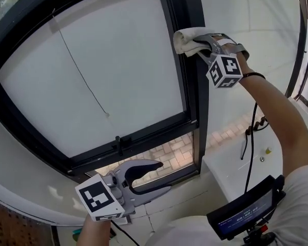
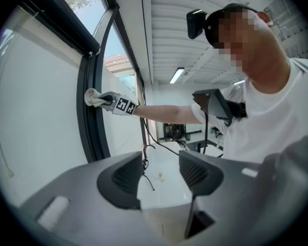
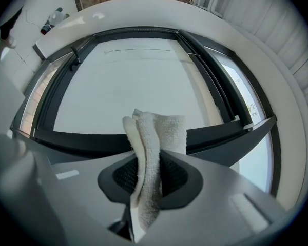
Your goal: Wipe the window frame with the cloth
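Now grips a folded cream terry cloth [image 1: 184, 39] in the right gripper [image 1: 197, 45], jaws clamped on it from both sides, fabric bunched between the ribbed pads and sticking out past the tips. Presses that cloth against the black metal window frame [image 1: 191, 91], high on its vertical post, at the edge next to the white roller blind [image 1: 108, 70]. Reaches there with a bare right arm stretched out, a black wristband [image 1: 254, 76] on it, and the gripper's black-and-white marker cube [image 1: 224, 70] just right of the post.

Holds the left gripper [image 1: 164, 177] low, below the frame's bottom rail and well apart from the cloth, with jaws spread wide and nothing between them. Keeps that gripper's own marker cube [image 1: 99, 198] nearest the body.

Elsewhere around the frame: a thin dark cord [image 1: 82, 78] hanging down the blind, left of the post, and a small black handle [image 1: 118, 143] on the bottom rail. Under that rail, reddish brick paving [image 1: 167, 155] seen through a strip of glass. Right of the frame, a white ledge [image 1: 231, 165] with a black cable [image 1: 252, 137] hanging over it and, nearer the body, a small black screen [image 1: 241, 213] lit blue.

Seen from the right gripper view, the cloth [image 3: 155, 152] upright between the jaws, with a dark frame rail [image 3: 92, 140] just behind it. Seen from the left gripper view, only the ledge beyond the open gap, and farther off the cloth [image 2: 92, 97] against the frame's post [image 2: 90, 132].
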`<move>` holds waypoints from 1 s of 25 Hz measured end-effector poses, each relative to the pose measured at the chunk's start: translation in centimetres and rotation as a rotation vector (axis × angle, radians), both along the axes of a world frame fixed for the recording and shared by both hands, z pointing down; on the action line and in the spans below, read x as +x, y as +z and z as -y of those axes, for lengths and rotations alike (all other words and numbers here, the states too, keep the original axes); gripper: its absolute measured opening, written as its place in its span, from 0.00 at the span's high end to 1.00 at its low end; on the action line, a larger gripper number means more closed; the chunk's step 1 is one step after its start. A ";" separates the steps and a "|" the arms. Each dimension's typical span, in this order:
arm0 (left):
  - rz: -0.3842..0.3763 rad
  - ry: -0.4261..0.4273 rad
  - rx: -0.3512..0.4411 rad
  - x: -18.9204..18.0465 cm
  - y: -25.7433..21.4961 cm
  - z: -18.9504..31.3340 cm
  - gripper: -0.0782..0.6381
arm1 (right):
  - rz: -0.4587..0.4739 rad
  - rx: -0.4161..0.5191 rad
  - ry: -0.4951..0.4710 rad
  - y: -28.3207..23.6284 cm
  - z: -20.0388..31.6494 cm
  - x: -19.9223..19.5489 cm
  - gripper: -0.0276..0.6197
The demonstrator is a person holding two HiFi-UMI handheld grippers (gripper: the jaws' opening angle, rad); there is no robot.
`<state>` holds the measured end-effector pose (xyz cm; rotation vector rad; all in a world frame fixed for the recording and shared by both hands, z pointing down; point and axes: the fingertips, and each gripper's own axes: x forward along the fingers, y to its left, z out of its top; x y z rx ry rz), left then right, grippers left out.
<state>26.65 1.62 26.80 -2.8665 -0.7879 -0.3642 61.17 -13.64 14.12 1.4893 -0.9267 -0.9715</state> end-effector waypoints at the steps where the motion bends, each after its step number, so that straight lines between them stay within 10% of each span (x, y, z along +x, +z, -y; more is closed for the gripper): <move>1: 0.000 -0.006 -0.001 -0.1 0.0 0.0 0.55 | 0.011 -0.006 -0.001 1.1 -0.1 0.0 0.84; 25: 0.064 -0.147 0.010 -3.3 3.2 3.6 0.55 | 0.378 -0.261 0.072 37.7 -0.7 -0.4 0.84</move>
